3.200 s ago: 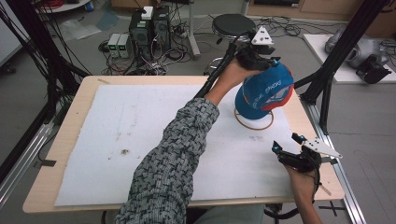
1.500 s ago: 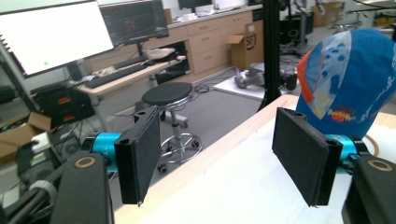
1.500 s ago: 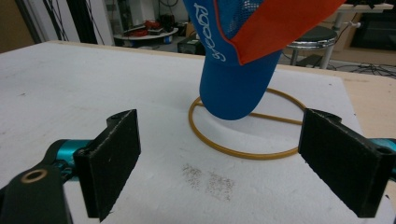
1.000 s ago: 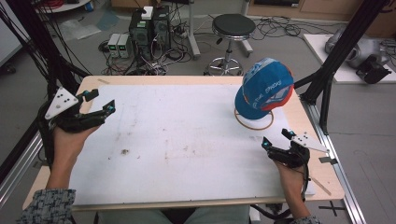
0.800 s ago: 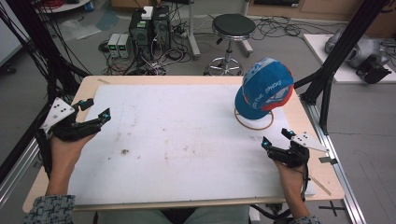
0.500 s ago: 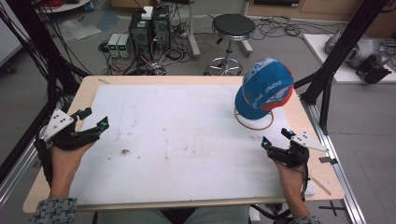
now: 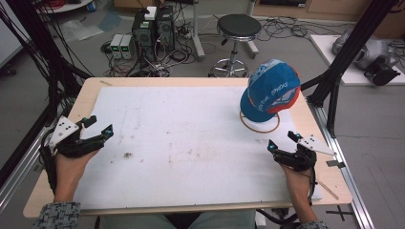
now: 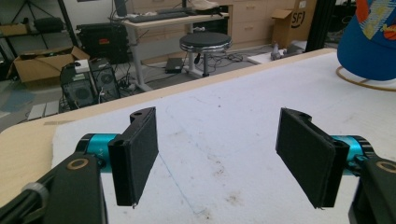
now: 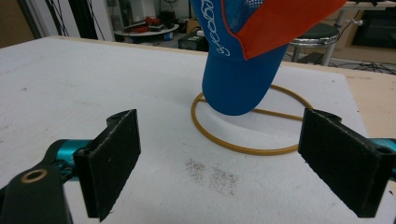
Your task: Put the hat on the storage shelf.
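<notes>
Cap stands on a ring stand at the table's far right; stool behind (on the floor).

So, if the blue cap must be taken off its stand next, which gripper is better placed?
Right. The right gripper sits near the blue cap, jaws open toward it. The left gripper is open too, but across the table.

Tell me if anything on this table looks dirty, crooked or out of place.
The white mat carries small dark stains and specks, thickest near its middle. The blue cap sits tilted over a wire ring stand. Nothing looks spilled or broken.
</notes>
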`<state>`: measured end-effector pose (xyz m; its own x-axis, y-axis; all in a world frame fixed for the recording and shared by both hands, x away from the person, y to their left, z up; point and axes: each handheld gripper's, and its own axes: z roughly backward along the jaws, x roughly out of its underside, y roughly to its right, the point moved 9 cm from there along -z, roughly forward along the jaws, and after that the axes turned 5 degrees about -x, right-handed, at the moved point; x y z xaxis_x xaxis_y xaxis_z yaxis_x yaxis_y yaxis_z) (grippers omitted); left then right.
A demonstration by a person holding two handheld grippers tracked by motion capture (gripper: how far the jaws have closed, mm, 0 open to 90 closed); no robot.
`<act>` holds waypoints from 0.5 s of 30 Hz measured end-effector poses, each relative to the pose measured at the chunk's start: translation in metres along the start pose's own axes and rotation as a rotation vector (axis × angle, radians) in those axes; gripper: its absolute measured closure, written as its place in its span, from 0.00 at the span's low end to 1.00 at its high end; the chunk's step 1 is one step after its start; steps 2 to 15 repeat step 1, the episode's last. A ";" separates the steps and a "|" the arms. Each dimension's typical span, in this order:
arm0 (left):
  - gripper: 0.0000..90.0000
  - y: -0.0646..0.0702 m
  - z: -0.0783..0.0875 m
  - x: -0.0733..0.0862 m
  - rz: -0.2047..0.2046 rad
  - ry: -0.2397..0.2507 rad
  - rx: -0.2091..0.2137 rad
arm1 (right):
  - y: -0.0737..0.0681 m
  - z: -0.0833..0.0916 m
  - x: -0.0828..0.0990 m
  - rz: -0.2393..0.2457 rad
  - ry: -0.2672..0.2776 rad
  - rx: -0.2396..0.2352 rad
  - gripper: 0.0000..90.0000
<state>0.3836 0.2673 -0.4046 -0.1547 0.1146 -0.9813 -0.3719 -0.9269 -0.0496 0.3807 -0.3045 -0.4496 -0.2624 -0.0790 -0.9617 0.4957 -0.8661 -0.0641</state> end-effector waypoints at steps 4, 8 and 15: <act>0.33 -0.001 0.000 0.001 0.000 -0.002 -0.003 | 0.000 0.000 0.000 0.004 -0.004 0.001 0.13; 0.33 -0.001 0.000 0.001 0.000 -0.002 -0.003 | 0.000 0.000 0.000 0.004 -0.004 0.001 0.13; 0.33 -0.001 0.000 0.001 0.000 -0.002 -0.003 | 0.000 0.000 0.000 0.004 -0.004 0.001 0.13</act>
